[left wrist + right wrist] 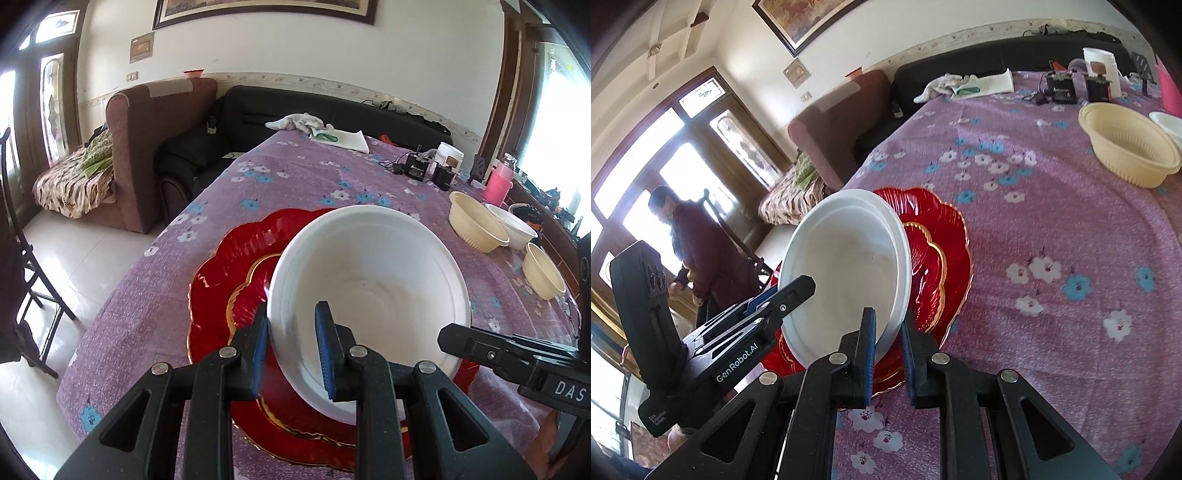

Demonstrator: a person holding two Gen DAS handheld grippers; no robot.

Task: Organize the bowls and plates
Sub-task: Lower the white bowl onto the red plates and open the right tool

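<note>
A bowl (pixel 373 291) is held tilted over a stack of scalloped plates (pixel 229 266), gripped at opposite rim edges by the left gripper (pixel 291 350) and the right gripper (pixel 888 354). Three more bowls (pixel 476 225) are set to the right; chargers (pixel 417 170) and cloths (pixel 299 122) lie behind, at the table's (pixel 295 177) far end.

I see a matt white plastic bowl (pixel 369 280) over a glossy, ribbed red plate (pixel 229 258) with gilt edging. The purple floral tablecloth (pixel 1052 221) looks woven and rough. Cream bowls (pixel 476 221) look ridged plastic.
</note>
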